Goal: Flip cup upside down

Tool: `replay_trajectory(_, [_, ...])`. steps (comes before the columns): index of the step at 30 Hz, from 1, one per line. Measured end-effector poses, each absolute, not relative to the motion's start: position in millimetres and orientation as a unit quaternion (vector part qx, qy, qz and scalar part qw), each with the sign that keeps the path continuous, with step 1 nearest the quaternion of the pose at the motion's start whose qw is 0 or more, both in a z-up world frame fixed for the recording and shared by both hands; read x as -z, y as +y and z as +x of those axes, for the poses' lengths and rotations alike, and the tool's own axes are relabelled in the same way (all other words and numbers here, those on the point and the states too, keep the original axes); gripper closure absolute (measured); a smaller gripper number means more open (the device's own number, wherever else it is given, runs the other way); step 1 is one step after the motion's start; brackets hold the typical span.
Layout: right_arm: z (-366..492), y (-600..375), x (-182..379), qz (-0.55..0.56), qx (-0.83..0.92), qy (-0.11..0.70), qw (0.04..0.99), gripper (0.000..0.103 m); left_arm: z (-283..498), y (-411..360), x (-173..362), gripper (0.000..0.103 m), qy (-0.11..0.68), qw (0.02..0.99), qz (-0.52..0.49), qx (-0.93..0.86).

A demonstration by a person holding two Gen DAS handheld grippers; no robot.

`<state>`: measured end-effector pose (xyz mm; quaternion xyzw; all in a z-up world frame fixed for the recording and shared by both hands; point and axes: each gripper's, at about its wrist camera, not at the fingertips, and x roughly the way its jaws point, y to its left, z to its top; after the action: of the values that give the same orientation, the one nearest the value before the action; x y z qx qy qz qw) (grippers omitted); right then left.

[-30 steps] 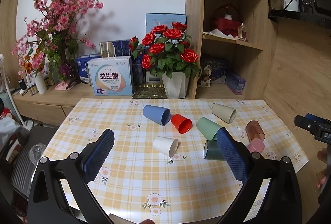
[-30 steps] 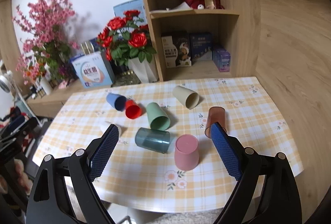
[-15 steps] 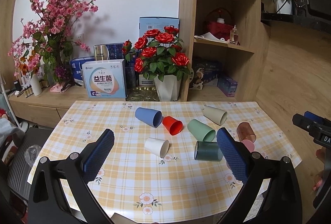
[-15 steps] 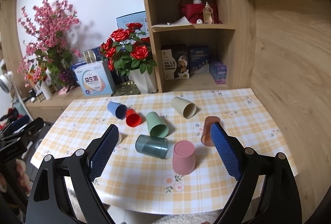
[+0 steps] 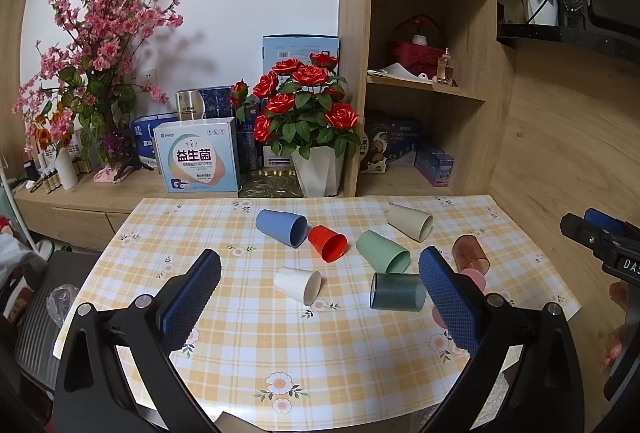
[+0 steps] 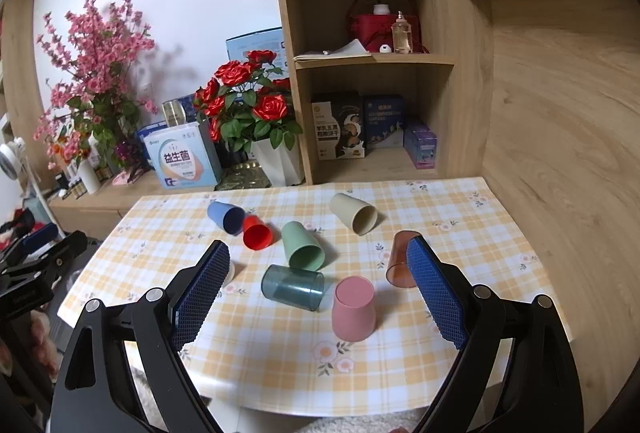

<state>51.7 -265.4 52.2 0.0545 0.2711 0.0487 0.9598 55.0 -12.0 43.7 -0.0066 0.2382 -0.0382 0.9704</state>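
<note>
Several cups sit on the checked table [image 6: 472,225]. A pink cup [image 6: 354,309] stands upside down near the front. A brown translucent cup [image 6: 400,259] stands beside it. Lying on their sides are a dark teal cup [image 6: 292,287], a green cup [image 6: 302,245], a beige cup [image 6: 354,213], a red cup [image 6: 256,232], a blue cup [image 6: 226,215] and a white cup [image 5: 298,284]. My left gripper [image 5: 320,297] is open and empty, held above the front of the table. My right gripper [image 6: 316,285] is open and empty, held back above the cups.
A white pot of red roses [image 5: 310,121] and a boxed product [image 5: 198,159] stand on the sideboard behind the table. A wooden shelf unit [image 6: 372,73] rises at the back right. Pink blossom branches [image 5: 92,45] stand at the far left.
Both grippers have drawn back and up from the table, so the cups look smaller and farther. Both stay open. No cup has moved.
</note>
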Motion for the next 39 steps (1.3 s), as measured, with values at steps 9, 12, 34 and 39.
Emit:
replay_trajectory(9, [50.6, -265.9, -53.0, 0.054, -0.049, 0.269, 0.960, 0.016, 54.6, -13.6, -44.0, 0.006, 0.239, 0.970, -0.005, 0.039])
replay_trajectory(12, [50.1, -266.0, -54.4, 0.054, -0.049, 0.267, 0.961, 0.016, 54.7, -13.9, -44.2, 0.006, 0.239, 0.970, -0.005, 0.039])
replay_trajectory(34, [48.1, -264.9, -59.6, 0.051, -0.055, 0.260, 0.963, 0.016, 50.9, -15.7, -47.7, 0.006, 0.230, 0.972, -0.006, 0.049])
replay_trajectory(39, [47.7, -265.2, -59.3, 0.053, -0.055, 0.260, 0.963, 0.016, 52.6, -15.4, -47.0, 0.006, 0.233, 0.972, -0.002, 0.043])
